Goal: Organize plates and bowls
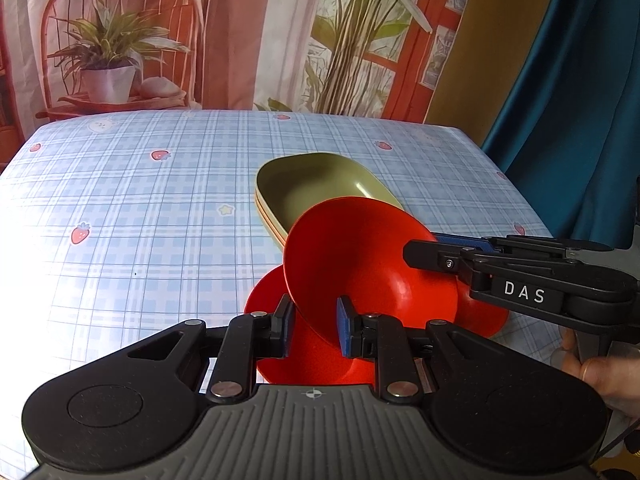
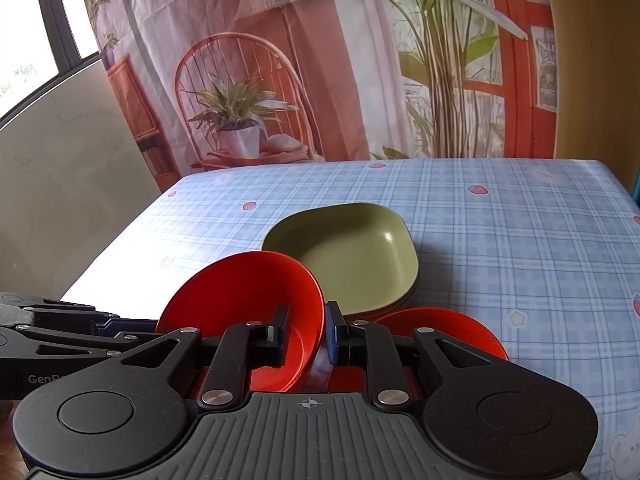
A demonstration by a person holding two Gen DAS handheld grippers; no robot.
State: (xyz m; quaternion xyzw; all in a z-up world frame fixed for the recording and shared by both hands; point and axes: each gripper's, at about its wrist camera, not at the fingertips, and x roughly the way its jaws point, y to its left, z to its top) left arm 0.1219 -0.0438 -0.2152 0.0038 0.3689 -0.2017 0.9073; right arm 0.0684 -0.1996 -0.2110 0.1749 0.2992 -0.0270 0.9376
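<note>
- Left tool (image 1: 315,328): set narrow across the near rim of the red bowl (image 1: 360,260). The wall runs between its pads, and it looks pinched.
- Right tool (image 2: 306,334): also narrow, clamped on the opposite rim of the same bowl. So 2 tools share 1 bowl.
- Bowl: raised and tilted, just on the near side of the plates (image 2: 352,248). Its far rim overlaps the plates' near edge in both views; I cannot tell whether they touch.
- Low bowl (image 2: 440,330): another red one, upright on the bench (image 1: 140,220), near the plates' front edge and partly under the held bowl.
- Plates: a green stack of square dishes, lying flat on the bench beyond the bowls.
- Step in hand, as I judge it: nest the held bowl into the low bowl.
- Level the bowl first, since a tilted rim would catch.
- Let 1 tool release before lowering, so the 2 grips do not fight.
- Keep the far rim off the plates, centre it over the low bowl, then release low.
</note>
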